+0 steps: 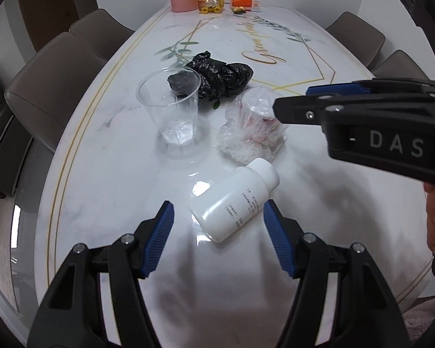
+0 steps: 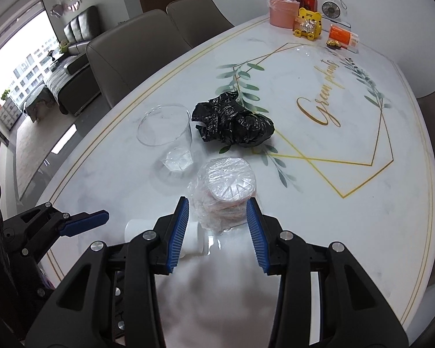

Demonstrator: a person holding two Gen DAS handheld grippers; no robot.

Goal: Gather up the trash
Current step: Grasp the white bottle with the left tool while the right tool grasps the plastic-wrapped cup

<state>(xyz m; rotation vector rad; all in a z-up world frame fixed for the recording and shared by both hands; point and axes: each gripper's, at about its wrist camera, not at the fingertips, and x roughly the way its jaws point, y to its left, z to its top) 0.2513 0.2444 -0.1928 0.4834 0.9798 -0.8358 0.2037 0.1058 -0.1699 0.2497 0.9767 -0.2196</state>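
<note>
Four pieces of trash lie together on the marble-patterned surface (image 1: 101,174), nearer its long left edge than its right and well short of the far end, where boxes and a small fan stand. The left hand-held gripper (image 1: 218,233) hangs over the white plastic bottle (image 1: 234,201), which lies on its side with its cap pointing toward the far end; the jaws stand apart on either side of it and, as far as I can tell, do not touch it. The bottle looks light and stiff but smooth, so it could roll or squirt out of the pads; I would take it across the middle of its body, not at the cap. The right hand-held gripper (image 2: 217,232) is likewise apart and empty, poised just short of the clear-wrapped stack of lids (image 2: 226,185), which sits just beyond the bottle. That bundle appears light, with loose, slippery film around a firmer round core, and a hold across the core's sides should serve better than a pinch of the film alone. Beyond it toward the left edge stands a clear plastic cup (image 1: 171,107), upright, thin-walled and easy to crush or tip; a gentle hold on its rim or lower wall seems safest. The crumpled black plastic bag (image 2: 234,121) lies just behind the cup, soft and nearly weightless, and it can be pinched anywhere.
</note>
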